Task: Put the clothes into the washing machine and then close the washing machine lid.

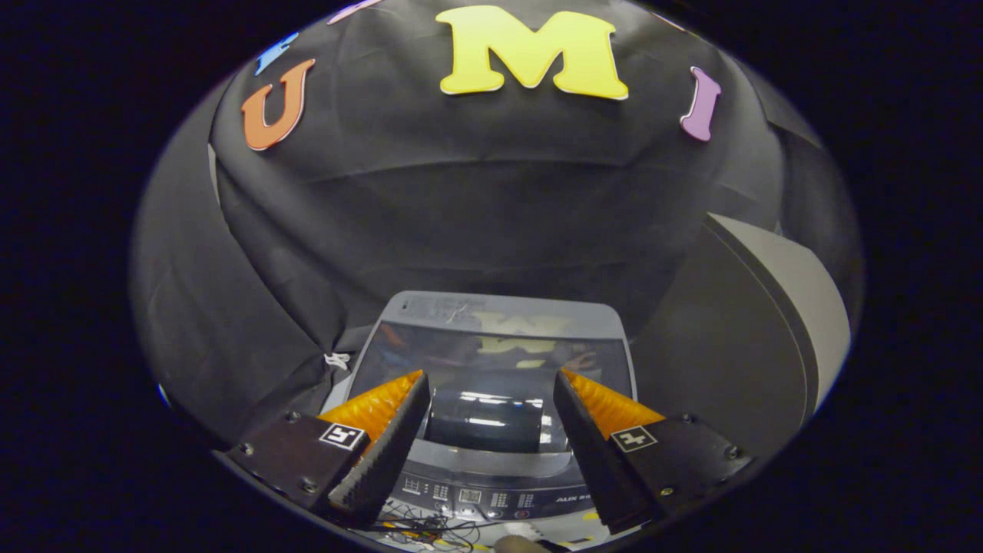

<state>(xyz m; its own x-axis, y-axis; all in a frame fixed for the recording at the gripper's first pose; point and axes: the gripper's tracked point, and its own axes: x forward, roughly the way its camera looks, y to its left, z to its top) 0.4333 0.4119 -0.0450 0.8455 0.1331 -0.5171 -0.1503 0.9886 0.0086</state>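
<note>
we see the gripper [491,380] spread wide, released, with nothing held and nothing touching either finger. its two fingers [384,442] are wedge-shaped, with ridged, finely toothed inner faces, and each carries a small square marker on the flat block behind it.

just below and between the finger bases lies a tangle of thin wires [422,530] on a pale surface, and beside it a small rounded thing we cannot make out.

just ahead, between the fingers, is the washing machine [491,491], a top-loader in grey plastic. its control panel [476,498] is the nearest part, a dark strip with rows of small buttons and a little display. beyond the panel, framed by the fingertips, the washing machine lid [491,361] is a glossy dark glass pane with a grey rounded frame; it mirrors the lights and the wall, and it seems to lie down over the tub, though we cannot be sure. we cannot tell where the clothes are.

to the right of the fingers, beyond the machine, stands a large smooth grey panel [799,307] with a curved edge. farther off hangs the booth's wall [491,207] of creased black cloth.
</note>
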